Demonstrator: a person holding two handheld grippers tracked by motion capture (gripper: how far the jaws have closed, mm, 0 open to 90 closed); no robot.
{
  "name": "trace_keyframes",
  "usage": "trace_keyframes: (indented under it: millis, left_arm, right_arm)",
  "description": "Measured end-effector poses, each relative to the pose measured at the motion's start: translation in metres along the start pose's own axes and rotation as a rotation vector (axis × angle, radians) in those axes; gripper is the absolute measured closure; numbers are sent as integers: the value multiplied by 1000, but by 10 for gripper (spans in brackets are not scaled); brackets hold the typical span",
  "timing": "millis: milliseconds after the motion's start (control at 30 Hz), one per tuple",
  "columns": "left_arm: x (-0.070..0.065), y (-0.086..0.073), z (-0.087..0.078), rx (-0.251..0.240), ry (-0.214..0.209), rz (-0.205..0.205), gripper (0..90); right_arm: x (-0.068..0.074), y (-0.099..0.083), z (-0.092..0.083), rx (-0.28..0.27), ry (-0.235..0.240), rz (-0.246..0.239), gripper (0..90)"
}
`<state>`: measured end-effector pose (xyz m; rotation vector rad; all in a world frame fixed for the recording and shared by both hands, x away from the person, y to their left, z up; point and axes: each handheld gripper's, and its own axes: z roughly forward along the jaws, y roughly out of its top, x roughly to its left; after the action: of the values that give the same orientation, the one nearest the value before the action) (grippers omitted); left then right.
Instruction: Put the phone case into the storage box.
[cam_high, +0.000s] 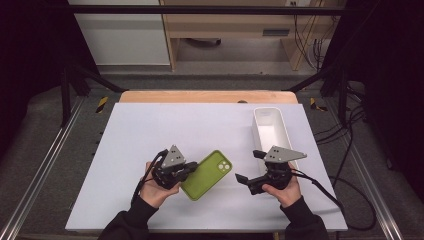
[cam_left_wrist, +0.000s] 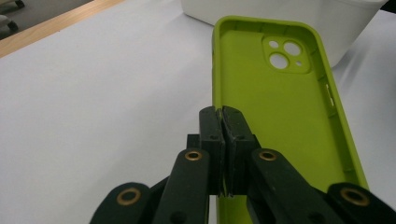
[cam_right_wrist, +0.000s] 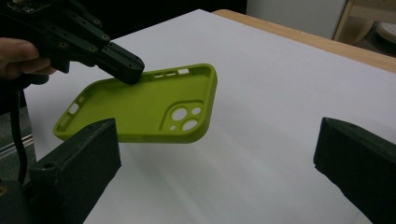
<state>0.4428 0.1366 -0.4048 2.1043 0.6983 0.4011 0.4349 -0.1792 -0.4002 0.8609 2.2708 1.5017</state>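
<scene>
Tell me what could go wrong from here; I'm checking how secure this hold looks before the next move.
1. The left tongs pinch only the thin side wall of the green phone case, which looks lifted off the table; it might pivot or slip free.
2. The soft wall may flex under the pinch, so the case could sag.
3. The right tongs are open nearby; closing in could knock the case loose.

No readable text or labels anywhere.
</scene>
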Motion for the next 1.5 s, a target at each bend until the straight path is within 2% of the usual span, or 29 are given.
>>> trace_keyframes:
  millis: [367,800,1267,1500]
  left_arm:
    - [-6,0,4,10,-6,19,878]
    - [-16,1,9,21,-13,51,878]
    - [-28,5,9,10,-18,90,878]
    - [-32,8,7,-6,-19,104,878]
  right_arm:
    - [5,5,9,8,-6,-5,16]
    - [6,10,18,32,-3,12,21]
    - [3,10,24,60,1,42,35]
    - [1,10,27,87,10,59,71]
